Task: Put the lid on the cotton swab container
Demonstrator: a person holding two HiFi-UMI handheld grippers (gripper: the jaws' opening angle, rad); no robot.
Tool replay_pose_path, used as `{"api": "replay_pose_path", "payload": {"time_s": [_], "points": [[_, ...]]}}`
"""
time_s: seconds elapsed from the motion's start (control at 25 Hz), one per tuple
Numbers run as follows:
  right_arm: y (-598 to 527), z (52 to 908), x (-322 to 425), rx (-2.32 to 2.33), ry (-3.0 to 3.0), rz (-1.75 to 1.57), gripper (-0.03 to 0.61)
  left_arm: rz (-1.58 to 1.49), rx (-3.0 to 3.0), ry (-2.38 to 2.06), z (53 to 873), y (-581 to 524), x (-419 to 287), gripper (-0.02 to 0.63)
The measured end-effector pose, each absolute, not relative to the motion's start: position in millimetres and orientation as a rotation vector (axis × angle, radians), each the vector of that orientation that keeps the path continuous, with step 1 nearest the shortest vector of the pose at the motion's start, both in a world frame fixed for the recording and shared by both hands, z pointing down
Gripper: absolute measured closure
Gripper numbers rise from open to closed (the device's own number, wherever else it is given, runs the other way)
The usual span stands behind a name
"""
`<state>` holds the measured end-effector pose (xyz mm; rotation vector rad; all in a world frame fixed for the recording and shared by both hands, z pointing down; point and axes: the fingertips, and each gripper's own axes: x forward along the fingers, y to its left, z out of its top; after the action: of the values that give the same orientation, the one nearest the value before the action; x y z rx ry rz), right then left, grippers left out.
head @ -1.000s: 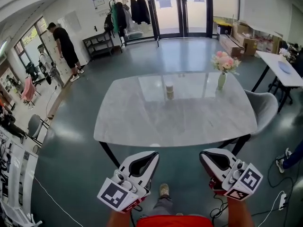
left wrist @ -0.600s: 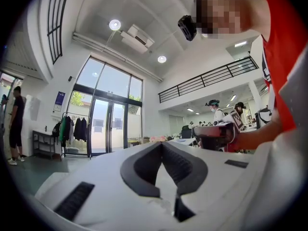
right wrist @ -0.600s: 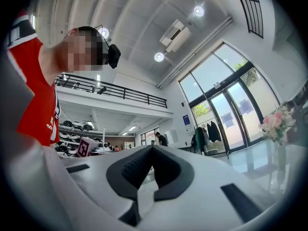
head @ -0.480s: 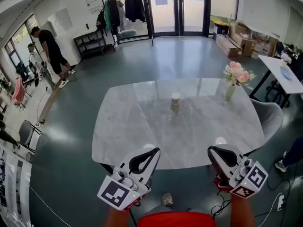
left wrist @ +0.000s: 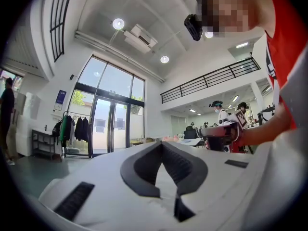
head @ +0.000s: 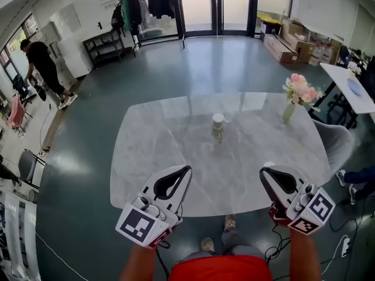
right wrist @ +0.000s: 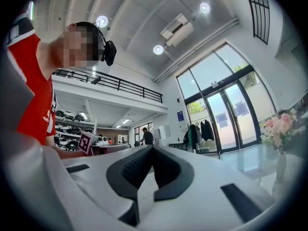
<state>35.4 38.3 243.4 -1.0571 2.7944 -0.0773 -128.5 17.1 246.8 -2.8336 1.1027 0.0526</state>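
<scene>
The left hand-held gripper [head: 186, 171] is clenched with nothing in it. In the left gripper view its two dark-padded jaws meet at their tips and nothing lies between them. The right hand-held gripper [head: 265, 171] is clenched and empty in the same way, as the right gripper view shows. Both are held side by side over the near edge of the table, each pointing toward 12 o'clock, and each carries a cube with square black-and-white markers at its rear.

The small cylindrical cotton swab container [head: 218, 126] stands upright near the middle of the pale grey marble-patterned table [head: 146, 163]. It is at about 12 o'clock from the two grippers and well apart from both. Its top part is white and its lower part looks darker and see-through. It is too small to tell whether that white part is a lid seated on it.

At about 3 o'clock from the container, near the table's right edge, stands a slim pale green vase of pink and white flowers [head: 289, 109]. A grey upholstered chair [head: 335, 148] sits beyond the table's right corner at 4 o'clock.

Farther out on the dark glossy floor, a clothes rack hung with dark coats [head: 143, 2] stands at 11 o'clock beside the glass doors. Brown cardboard boxes [head: 280, 47] lie at 1 o'clock. A person in black clothes [head: 41, 63] bends forward at 10 o'clock.
</scene>
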Motion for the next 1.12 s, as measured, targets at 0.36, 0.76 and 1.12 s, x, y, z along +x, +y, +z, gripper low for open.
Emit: {"api": "replay_pose_path", "payload": {"time_s": [0.36, 0.76, 1.12], "points": [[-36, 255, 43, -0.999, 2.801, -0.107, 0.574, -0.022, -2.801, 1.167, 261, -48, -122, 0.596], [-142, 278, 82, -0.958, 2.859, -0.127, 0.574, -0.122, -2.807, 1.256, 291, -138, -84, 0.595], [-219, 335, 77, -0.936, 2.981, -0.174, 0.574, -0.311, -2.790, 1.283, 355, -214, -73, 0.597]]}}
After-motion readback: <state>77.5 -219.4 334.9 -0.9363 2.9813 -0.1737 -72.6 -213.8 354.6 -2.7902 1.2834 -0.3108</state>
